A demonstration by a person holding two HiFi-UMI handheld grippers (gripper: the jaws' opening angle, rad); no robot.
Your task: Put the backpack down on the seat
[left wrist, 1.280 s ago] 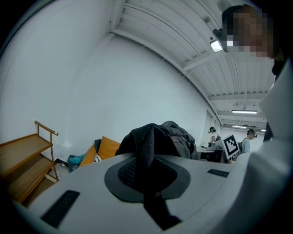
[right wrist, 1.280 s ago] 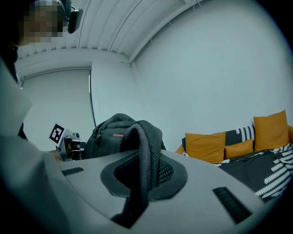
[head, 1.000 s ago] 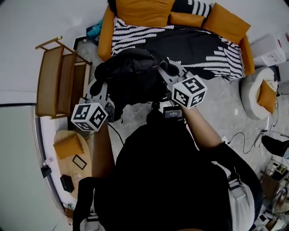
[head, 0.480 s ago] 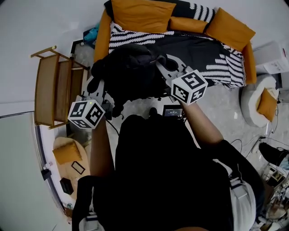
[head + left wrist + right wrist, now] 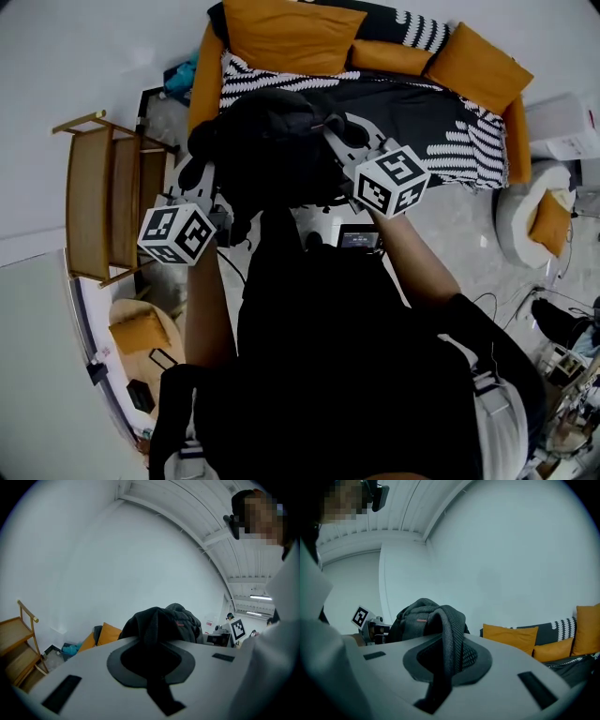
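nearer the sofa seat (image 5: 403,94) than a second ago. carried forward with that, the backpack (image 5: 272,150), now overlapping the seat's front edge from above yet held in the air, not set down; likely a short reach and a lowering left. clamped at either side by the left gripper (image 5: 199,183) and right gripper (image 5: 339,131), jaws almost together, each pinching a strap. seen only in the gripper views: a mesh strap (image 5: 450,639) in the right, a dark strap (image 5: 151,660) in the left. seen only from the head: backpack against seat.
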